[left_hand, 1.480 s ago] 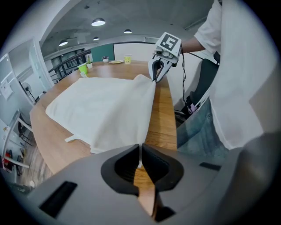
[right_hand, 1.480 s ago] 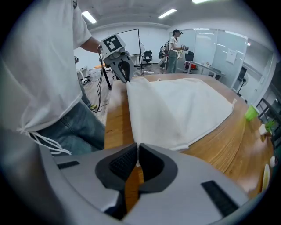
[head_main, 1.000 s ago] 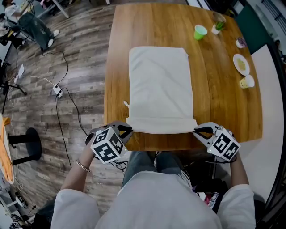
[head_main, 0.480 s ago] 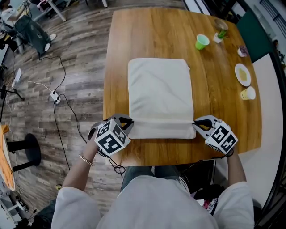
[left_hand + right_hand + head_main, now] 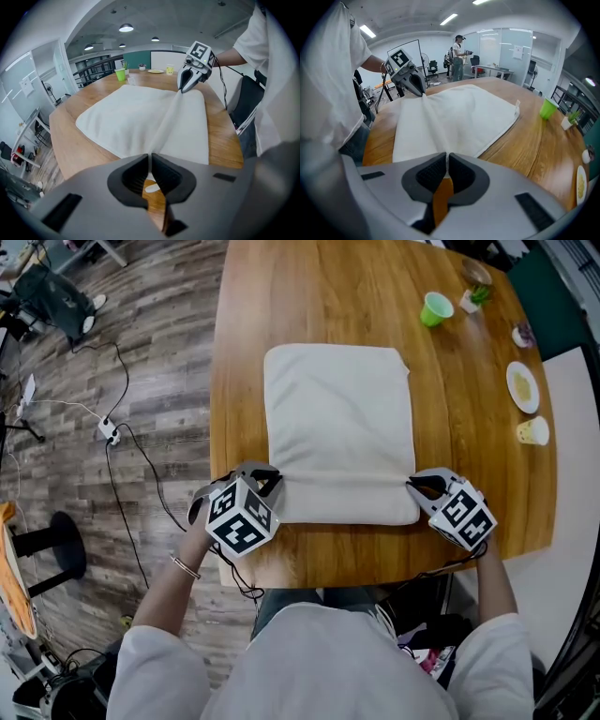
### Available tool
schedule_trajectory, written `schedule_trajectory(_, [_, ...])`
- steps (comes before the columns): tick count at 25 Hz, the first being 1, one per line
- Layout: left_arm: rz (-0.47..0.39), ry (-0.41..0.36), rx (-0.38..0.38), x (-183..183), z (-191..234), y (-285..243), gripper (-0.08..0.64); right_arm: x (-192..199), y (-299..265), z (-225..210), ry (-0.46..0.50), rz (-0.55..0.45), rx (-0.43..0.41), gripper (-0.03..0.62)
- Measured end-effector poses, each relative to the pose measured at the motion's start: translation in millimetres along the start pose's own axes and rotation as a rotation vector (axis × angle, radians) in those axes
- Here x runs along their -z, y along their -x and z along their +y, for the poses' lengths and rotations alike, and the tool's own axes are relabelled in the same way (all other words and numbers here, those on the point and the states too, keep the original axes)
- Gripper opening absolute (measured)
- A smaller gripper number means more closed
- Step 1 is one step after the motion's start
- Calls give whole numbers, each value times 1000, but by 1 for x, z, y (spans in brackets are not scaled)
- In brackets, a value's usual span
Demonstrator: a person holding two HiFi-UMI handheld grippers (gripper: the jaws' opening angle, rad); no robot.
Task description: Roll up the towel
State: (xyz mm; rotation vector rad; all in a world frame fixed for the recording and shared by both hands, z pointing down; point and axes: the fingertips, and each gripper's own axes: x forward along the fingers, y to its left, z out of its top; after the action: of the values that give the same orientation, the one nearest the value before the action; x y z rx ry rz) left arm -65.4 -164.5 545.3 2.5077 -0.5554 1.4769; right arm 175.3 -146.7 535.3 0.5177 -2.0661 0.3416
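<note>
A cream towel (image 5: 337,413) lies flat on the wooden table (image 5: 469,474), and its near end is turned over into a band across its width. My left gripper (image 5: 272,482) is shut on the band's left end, and my right gripper (image 5: 415,486) is shut on its right end. In the left gripper view the towel (image 5: 136,115) rises in a taut ridge from my left gripper (image 5: 149,157) to the right gripper (image 5: 185,85). In the right gripper view the same ridge of towel (image 5: 454,115) runs from my right gripper (image 5: 445,157) to the left gripper (image 5: 418,88).
A green cup (image 5: 436,308), a small potted plant (image 5: 473,294), a plate (image 5: 522,387) and a pale cup (image 5: 532,430) stand along the table's far right. A power strip and cables (image 5: 108,430) lie on the floor at left. A person (image 5: 459,56) stands far behind.
Both grippers have moved forward over the table with the towel's near edge. That edge now lies folded over the towel as a band, farther from the table's front edge.
</note>
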Motion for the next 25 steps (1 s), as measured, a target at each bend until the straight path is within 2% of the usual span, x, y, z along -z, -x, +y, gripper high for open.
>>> schedule_trajectory(5, [-2, 16, -36, 2, 4, -5, 32, 3, -6, -6, 8, 12, 34, 25])
schedule_trajectory(9, [-15, 29, -70, 1, 7, -6, 32, -1, -8, -12, 15, -18, 75, 31])
schedule_trajectory(14, [-33, 46, -95, -1, 8, -4, 28, 2, -6, -9, -4, -15, 70, 19])
schedule_trajectory(21, [-39, 70, -163, 1, 14, -5, 28, -6, -7, -20, -20, -60, 154, 18])
schedule_trajectory(25, [-81, 94, -221, -5, 20, 1, 28, -13, 0, -27, -54, -126, 221, 18])
